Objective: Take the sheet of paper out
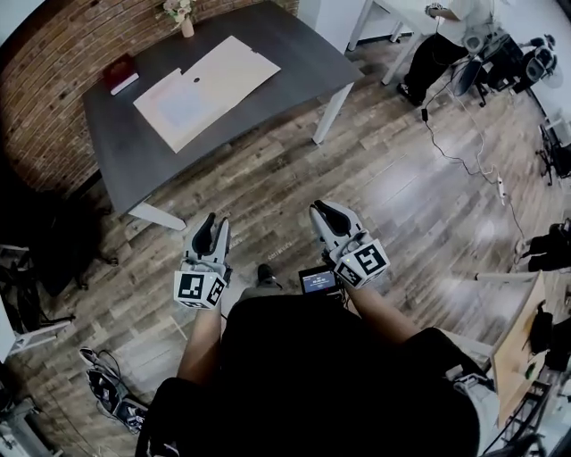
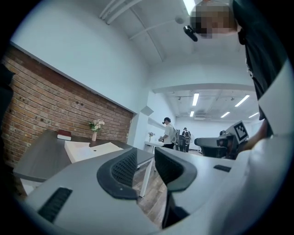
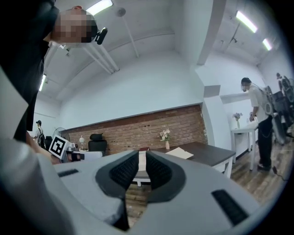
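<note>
A tan envelope (image 1: 234,67) lies flat on the dark table (image 1: 294,45) far ahead, with a paler sheet of paper (image 1: 178,105) showing at its left end. The envelope also shows in the left gripper view (image 2: 92,149) and the right gripper view (image 3: 180,153). Both grippers are held level in the air over the wooden floor, well short of the table. My left gripper (image 1: 212,228) (image 2: 144,156) is open with nothing between its fingers. The right gripper (image 1: 321,212) (image 3: 142,158) has a narrow gap between its pads and holds nothing.
A red book (image 1: 120,73) and a small vase of flowers (image 1: 183,18) stand at the table's far side. White table legs (image 1: 330,112) face me. A black chair (image 1: 45,241) is at left, floor cables (image 1: 464,152) at right, and a person (image 1: 446,36) by a white desk.
</note>
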The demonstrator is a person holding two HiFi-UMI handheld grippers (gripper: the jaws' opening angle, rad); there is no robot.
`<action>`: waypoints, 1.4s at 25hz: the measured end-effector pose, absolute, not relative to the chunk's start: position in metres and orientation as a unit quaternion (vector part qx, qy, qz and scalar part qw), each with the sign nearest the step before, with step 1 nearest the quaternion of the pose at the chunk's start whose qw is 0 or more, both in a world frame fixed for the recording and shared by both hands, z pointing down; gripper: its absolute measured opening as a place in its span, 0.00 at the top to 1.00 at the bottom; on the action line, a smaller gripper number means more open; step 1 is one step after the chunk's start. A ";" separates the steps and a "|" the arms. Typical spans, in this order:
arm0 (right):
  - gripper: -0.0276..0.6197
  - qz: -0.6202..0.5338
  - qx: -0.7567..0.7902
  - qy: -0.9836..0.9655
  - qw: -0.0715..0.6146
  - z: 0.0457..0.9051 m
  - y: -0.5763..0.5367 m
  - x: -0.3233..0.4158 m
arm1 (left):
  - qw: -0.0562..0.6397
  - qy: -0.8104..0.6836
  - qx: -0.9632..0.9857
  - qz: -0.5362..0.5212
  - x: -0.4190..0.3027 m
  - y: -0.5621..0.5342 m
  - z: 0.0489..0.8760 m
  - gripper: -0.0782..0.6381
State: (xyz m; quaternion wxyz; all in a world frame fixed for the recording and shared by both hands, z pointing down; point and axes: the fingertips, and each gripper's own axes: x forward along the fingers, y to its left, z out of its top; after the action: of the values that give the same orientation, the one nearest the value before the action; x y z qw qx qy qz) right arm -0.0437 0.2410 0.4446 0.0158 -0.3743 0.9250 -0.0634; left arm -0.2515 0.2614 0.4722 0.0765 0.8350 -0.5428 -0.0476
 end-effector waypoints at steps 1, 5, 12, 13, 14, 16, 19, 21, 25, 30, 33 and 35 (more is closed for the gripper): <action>0.88 -0.060 -0.374 0.925 0.018 0.442 0.228 -0.050 | 0.075 -0.545 0.834 -0.049 -0.259 0.249 0.472 0.74; 0.88 -0.054 -0.380 0.923 0.022 0.438 0.184 -0.063 | 0.074 -0.548 0.832 -0.049 -0.281 0.207 0.472 0.74; 0.88 -0.061 -0.384 0.921 0.025 0.448 0.117 -0.056 | 0.079 -0.557 0.826 -0.033 -0.292 0.151 0.481 0.74; 0.88 -0.064 -0.383 0.921 0.026 0.451 0.105 -0.056 | 0.080 -0.561 0.824 -0.028 -0.292 0.140 0.483 0.74; 0.88 -0.067 -0.381 0.922 0.028 0.453 0.091 -0.055 | 0.082 -0.566 0.820 -0.023 -0.293 0.128 0.484 0.74; 0.88 -0.075 -0.375 0.924 0.032 0.457 0.064 -0.055 | 0.089 -0.578 0.811 -0.013 -0.294 0.104 0.488 0.74; 0.88 -0.086 -0.353 0.931 0.039 0.461 0.020 -0.055 | 0.095 -0.595 0.798 0.002 -0.291 0.068 0.490 0.74; 0.88 -0.095 -0.336 0.936 0.042 0.464 -0.012 -0.052 | 0.100 -0.609 0.787 0.009 -0.285 0.042 0.490 0.74; 0.88 -0.113 -0.306 0.944 0.046 0.463 -0.085 -0.046 | 0.114 -0.639 0.760 0.019 -0.280 -0.019 0.489 0.74; 0.88 -0.116 -0.253 0.960 0.038 0.457 -0.162 -0.043 | 0.138 -0.674 0.725 0.022 -0.278 -0.087 0.488 0.73; 0.88 -0.117 -0.228 0.966 0.034 0.458 -0.196 -0.046 | 0.154 -0.690 0.706 0.032 -0.278 -0.118 0.494 0.72; 0.88 -0.119 -0.215 0.969 0.034 0.459 -0.214 -0.048 | 0.167 -0.697 0.697 0.043 -0.278 -0.137 0.500 0.71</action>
State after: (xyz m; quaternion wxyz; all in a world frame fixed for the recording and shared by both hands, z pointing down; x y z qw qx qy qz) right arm -0.0476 -0.2141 0.4594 0.0338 -0.2155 0.9686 -0.1193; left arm -0.2780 -0.1368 0.5000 0.1665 0.6965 -0.6966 0.0429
